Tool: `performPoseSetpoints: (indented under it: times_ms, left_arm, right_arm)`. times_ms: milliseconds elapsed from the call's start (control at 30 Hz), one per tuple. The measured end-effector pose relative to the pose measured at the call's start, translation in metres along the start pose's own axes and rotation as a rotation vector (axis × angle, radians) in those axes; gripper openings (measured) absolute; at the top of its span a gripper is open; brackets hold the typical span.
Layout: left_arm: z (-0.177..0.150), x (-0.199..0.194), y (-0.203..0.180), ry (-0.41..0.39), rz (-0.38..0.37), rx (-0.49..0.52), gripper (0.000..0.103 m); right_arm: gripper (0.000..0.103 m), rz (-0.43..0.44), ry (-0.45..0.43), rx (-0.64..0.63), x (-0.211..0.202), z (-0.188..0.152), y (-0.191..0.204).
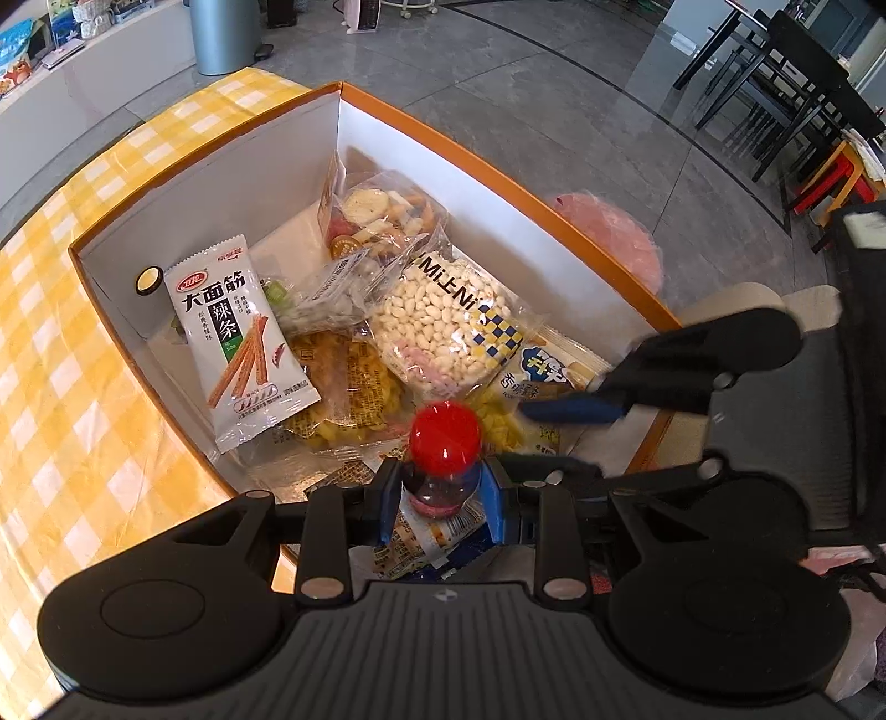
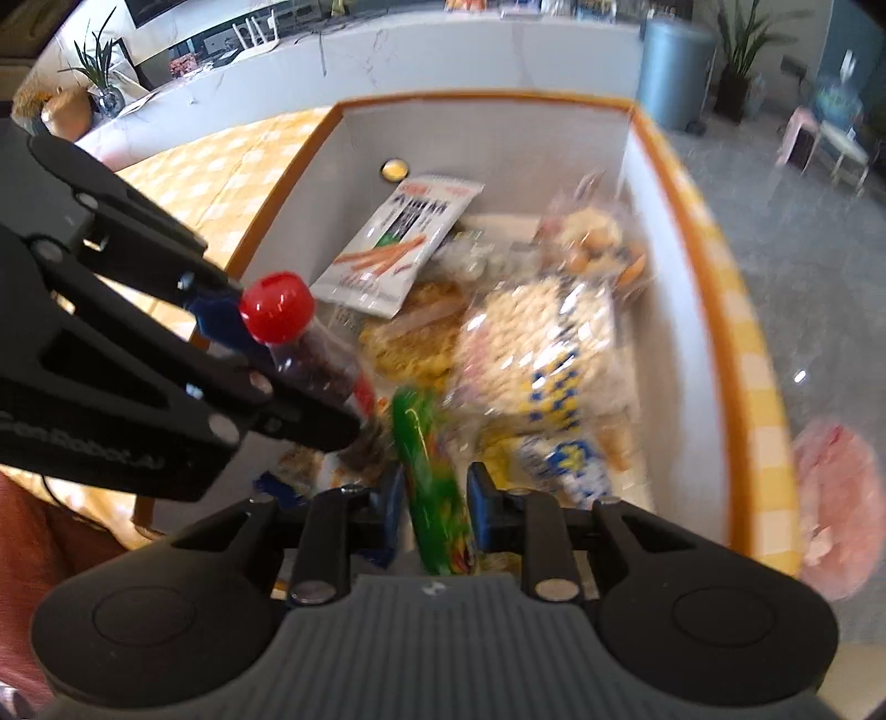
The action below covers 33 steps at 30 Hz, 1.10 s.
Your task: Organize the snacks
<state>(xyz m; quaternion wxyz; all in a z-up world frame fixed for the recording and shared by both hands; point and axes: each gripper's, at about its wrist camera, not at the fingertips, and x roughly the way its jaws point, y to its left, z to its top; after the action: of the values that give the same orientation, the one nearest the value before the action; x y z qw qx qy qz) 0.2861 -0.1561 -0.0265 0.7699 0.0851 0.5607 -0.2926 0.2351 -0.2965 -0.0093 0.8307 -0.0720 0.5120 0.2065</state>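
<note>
Holding a red-capped bottle [image 1: 443,459] over the box's near end, left gripper [image 1: 443,501] jaws clamped on its body. Right gripper [image 2: 434,498] jaws stand slightly apart around a green packet [image 2: 432,476], contact unclear through blur. Orange-rimmed box [image 1: 554,216] of snack packs sits on yellow-checked surface [image 1: 83,332].

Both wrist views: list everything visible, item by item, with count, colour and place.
box: one, orange rim, white inside, on the table
tablecloth: one, yellow-white check, under the box
spicy-strip packet: one, white, leaning at box's left wall
puffed-rice pack: one, clear, box centre
mixed-cracker bag: one, clear, far corner
yellow snack packs: several, under the others
bin: one, grey, on the floor
bottle: one, red cap, in left claw
green packet: one, between right claw pads, blurred
</note>
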Motion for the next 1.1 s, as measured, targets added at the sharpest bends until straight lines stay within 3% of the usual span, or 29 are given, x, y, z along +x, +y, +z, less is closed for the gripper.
performPoseSetpoints:
  times_ms: [333,667,767,867,933,1000,1100]
  left_arm:
    - [0.005,0.005,-0.005,0.017,-0.01,-0.011,0.034]
    - [0.002,0.016,-0.005,0.056,-0.03,-0.023,0.034]
    - [0.0,0.018,-0.003,0.068,-0.032,-0.039,0.039]
    - [-0.002,0.016,0.0,0.071,-0.025,-0.049,0.054]
    - [-0.004,0.011,0.001,0.061,-0.023,-0.051,0.069]
    - [-0.008,0.003,0.004,0.04,-0.035,-0.061,0.078]
    - [-0.013,-0.011,0.005,-0.001,-0.056,-0.084,0.08]
  right_arm:
    - [0.041,-0.146,-0.098,-0.004,-0.023,0.003,-0.014]
    - [0.044,-0.151,-0.102,0.018,-0.02,-0.003,-0.018]
    - [0.045,-0.153,-0.099,0.024,-0.02,-0.005,-0.019]
    - [0.045,-0.158,-0.098,0.026,-0.021,-0.005,-0.018]
    - [0.048,-0.165,-0.096,0.021,-0.022,-0.006,-0.017]
    - [0.058,-0.17,-0.102,0.021,-0.025,-0.006,-0.016]
    - [0.063,-0.154,-0.119,0.035,-0.031,-0.005,-0.014]
